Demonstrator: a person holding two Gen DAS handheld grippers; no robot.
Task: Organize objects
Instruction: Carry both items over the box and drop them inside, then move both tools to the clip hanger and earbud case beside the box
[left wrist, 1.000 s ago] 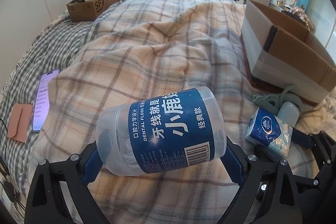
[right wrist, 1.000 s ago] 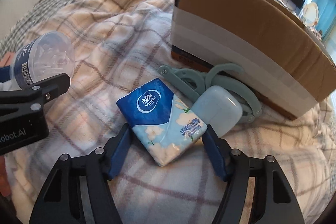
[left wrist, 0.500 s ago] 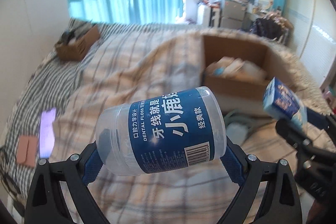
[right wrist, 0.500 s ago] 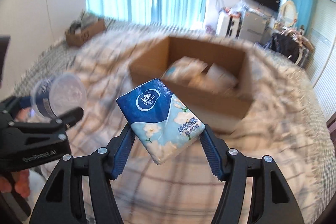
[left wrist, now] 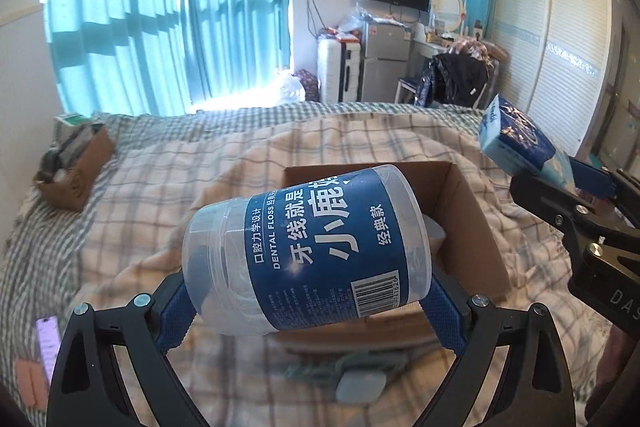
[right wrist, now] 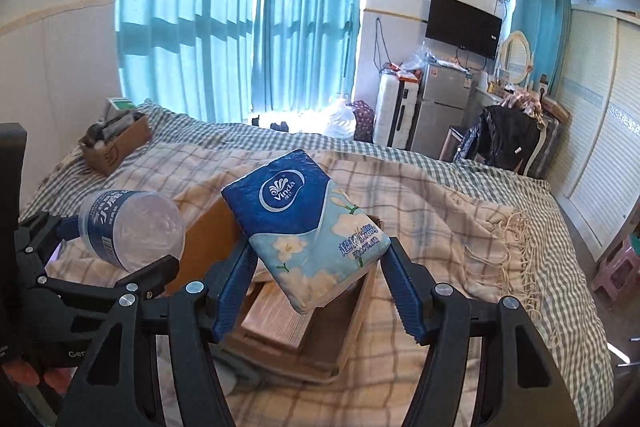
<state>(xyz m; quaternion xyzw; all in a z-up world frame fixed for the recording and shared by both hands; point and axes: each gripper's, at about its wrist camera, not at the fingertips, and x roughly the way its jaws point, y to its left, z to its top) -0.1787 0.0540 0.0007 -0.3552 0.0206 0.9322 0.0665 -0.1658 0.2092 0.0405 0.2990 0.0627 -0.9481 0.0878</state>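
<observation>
My left gripper (left wrist: 308, 303) is shut on a clear dental floss jar (left wrist: 312, 251) with a blue label, held in the air on its side above the near edge of an open cardboard box (left wrist: 472, 223) on the bed. My right gripper (right wrist: 316, 275) is shut on a blue Vinda tissue pack (right wrist: 304, 223), held over the same box (right wrist: 332, 331). The tissue pack also shows at the right of the left wrist view (left wrist: 516, 143), and the jar at the left of the right wrist view (right wrist: 132, 231). The box holds pale flat items.
A plaid blanket (left wrist: 180, 187) covers the bed. A smaller cardboard box (left wrist: 76, 167) sits at the far left. A phone (left wrist: 48, 347) lies at the left edge. A pale green hanger and a small case (left wrist: 360, 383) lie in front of the big box.
Both grippers have lifted their objects off the blanket and moved up and over the open box. The views have tilted up to show the room.
</observation>
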